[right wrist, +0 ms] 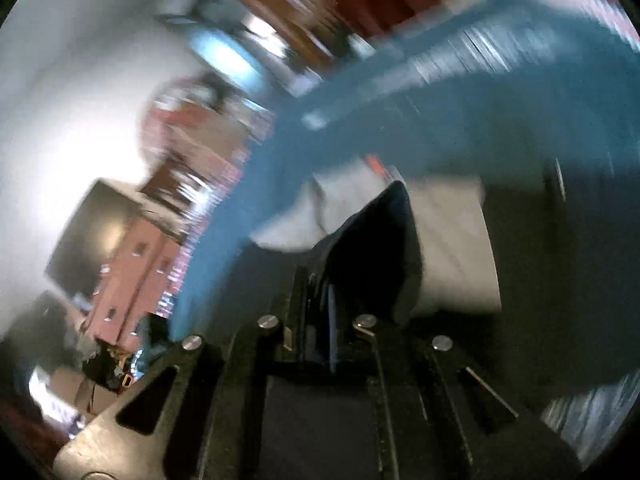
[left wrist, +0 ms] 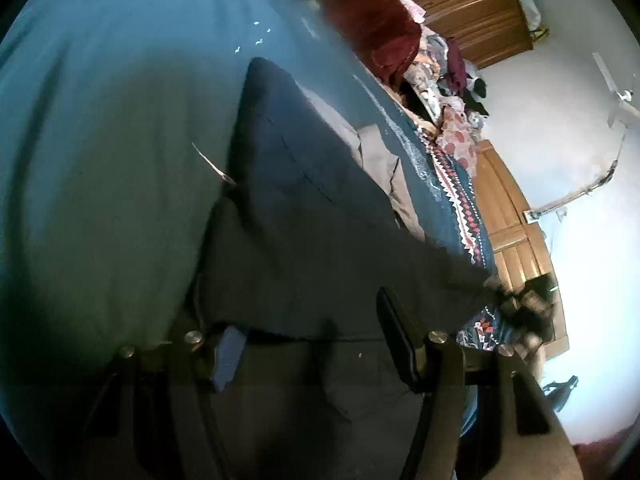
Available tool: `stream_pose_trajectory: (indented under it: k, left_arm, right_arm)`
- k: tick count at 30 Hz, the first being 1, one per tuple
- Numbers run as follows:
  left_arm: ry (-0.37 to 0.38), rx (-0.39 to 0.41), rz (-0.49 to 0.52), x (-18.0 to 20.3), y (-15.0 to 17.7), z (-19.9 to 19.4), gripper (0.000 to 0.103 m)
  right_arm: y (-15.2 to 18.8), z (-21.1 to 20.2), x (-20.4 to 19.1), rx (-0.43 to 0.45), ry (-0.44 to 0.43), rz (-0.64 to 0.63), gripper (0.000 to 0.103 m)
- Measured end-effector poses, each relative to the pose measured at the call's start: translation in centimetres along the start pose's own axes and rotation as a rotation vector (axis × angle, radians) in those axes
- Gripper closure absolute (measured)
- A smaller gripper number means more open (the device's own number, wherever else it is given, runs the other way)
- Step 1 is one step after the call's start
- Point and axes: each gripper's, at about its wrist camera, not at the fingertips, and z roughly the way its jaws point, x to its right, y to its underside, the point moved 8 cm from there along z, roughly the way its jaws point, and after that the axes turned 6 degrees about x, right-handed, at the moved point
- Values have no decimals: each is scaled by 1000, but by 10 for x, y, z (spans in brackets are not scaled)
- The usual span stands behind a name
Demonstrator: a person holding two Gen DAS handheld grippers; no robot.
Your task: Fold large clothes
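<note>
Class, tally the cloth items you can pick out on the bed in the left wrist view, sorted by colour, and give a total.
Teal: 1, the bedspread
Dark navy: 1, the garment being folded
Grey-beige: 1, the folded piece behind it
Dark red: 1, the bundle at the far end
Total: 4. The mixed pile beyond is too jumbled to count.

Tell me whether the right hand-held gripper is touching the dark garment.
Touching. The right wrist view shows the right hand-held gripper with its fingers closed together and a fold of the dark garment pinched between them, rising out of the tips.
</note>
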Motion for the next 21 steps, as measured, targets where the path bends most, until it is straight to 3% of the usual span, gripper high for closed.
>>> stream_pose_trajectory:
  k: [2, 3, 8, 10, 12, 15, 18, 19, 21]
  left_arm:
    - [0, 5, 1, -2, 0, 1, 39]
    - [0, 5, 1, -2, 0, 2, 39]
    - [3, 8, 9, -4, 0, 2, 39]
    - [3, 9, 11, -4, -1, 2, 39]
    - [3, 12, 16, -3, -1, 2, 37]
    - [13, 19, 32, 0, 1, 3, 34]
    - [5, 19, 38, 1, 1, 3, 34]
    - [4, 18, 41, 0, 1, 4, 34]
    - [3, 14, 39, 1, 1, 4, 34]
  right_arm:
    - [-2, -3, 7, -7, 3, -36, 96]
    - [5, 3, 30, -40, 43, -16, 97]
    - [65, 32, 140, -234, 346, 45, 95]
    - [71, 25, 145, -229, 402, 39, 93]
    - [59, 7, 123, -139, 443, -26, 83]
    - [50, 11, 87, -68, 355, -78, 79]
    - [78, 58, 77, -211, 289, -101, 72]
    - [96, 73, 94, -283, 335, -82, 71]
    - [92, 67, 104, -271, 297, 1, 73]
